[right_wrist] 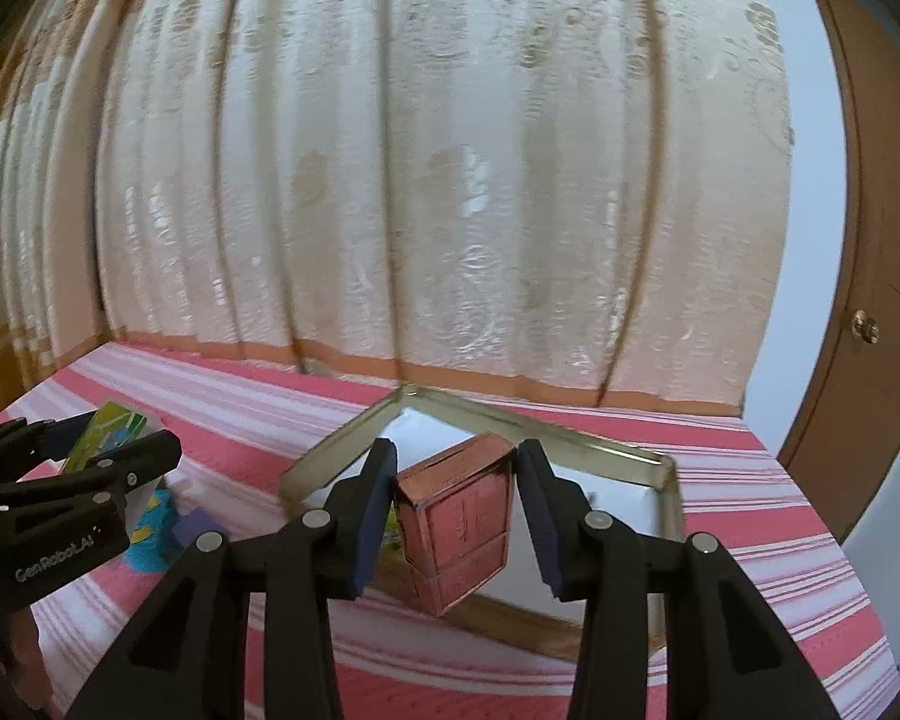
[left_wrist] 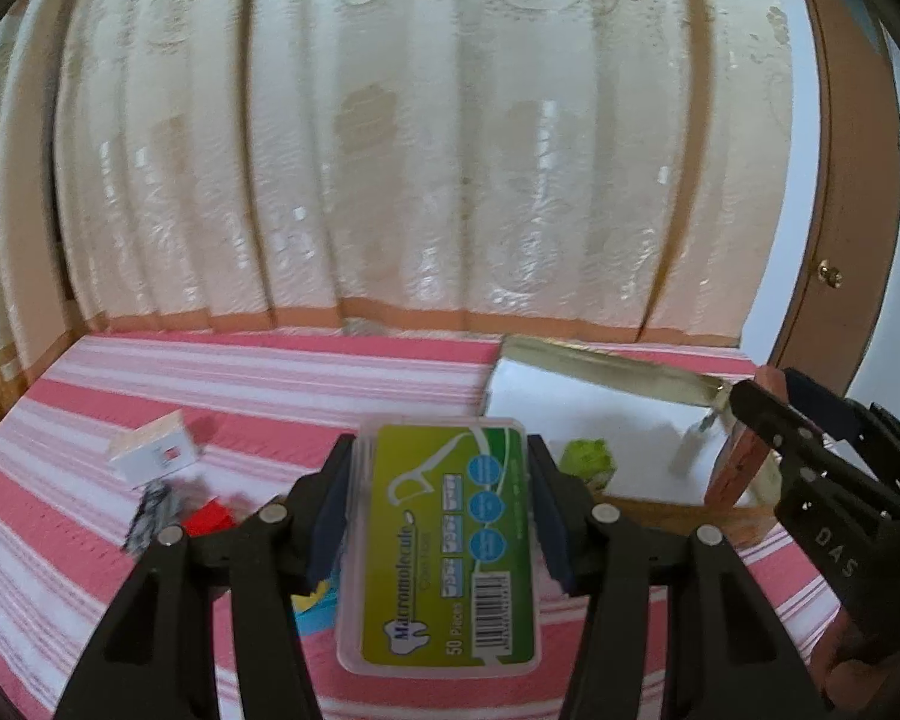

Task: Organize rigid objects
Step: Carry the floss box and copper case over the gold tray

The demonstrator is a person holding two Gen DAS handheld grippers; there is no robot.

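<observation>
My left gripper (left_wrist: pixel 441 504) is shut on a clear floss-pick box with a green label (left_wrist: pixel 444 546), held above the striped bed cover. In the right wrist view that box (right_wrist: pixel 111 429) and the left gripper (right_wrist: pixel 108 468) show at the far left. My right gripper (right_wrist: pixel 456 510) is shut on a copper-pink rectangular box (right_wrist: pixel 459 528), tilted, above the near edge of a shallow metal tray with a white lining (right_wrist: pixel 669 468). In the left wrist view the right gripper (left_wrist: pixel 750 414) holds the pink box (left_wrist: pixel 738 468) over the same tray (left_wrist: pixel 630 369).
On the pink-and-white striped cover (left_wrist: pixel 90 570) lie a small white box (left_wrist: pixel 153 450), a red piece (left_wrist: pixel 210 519), a grey speckled item (left_wrist: pixel 150 510), a green crumpled thing (left_wrist: pixel 588 459) and blue-yellow items (right_wrist: pixel 150 534). A curtain (left_wrist: pixel 390 150) hangs behind; a brown door (right_wrist: pixel 870 330) stands right.
</observation>
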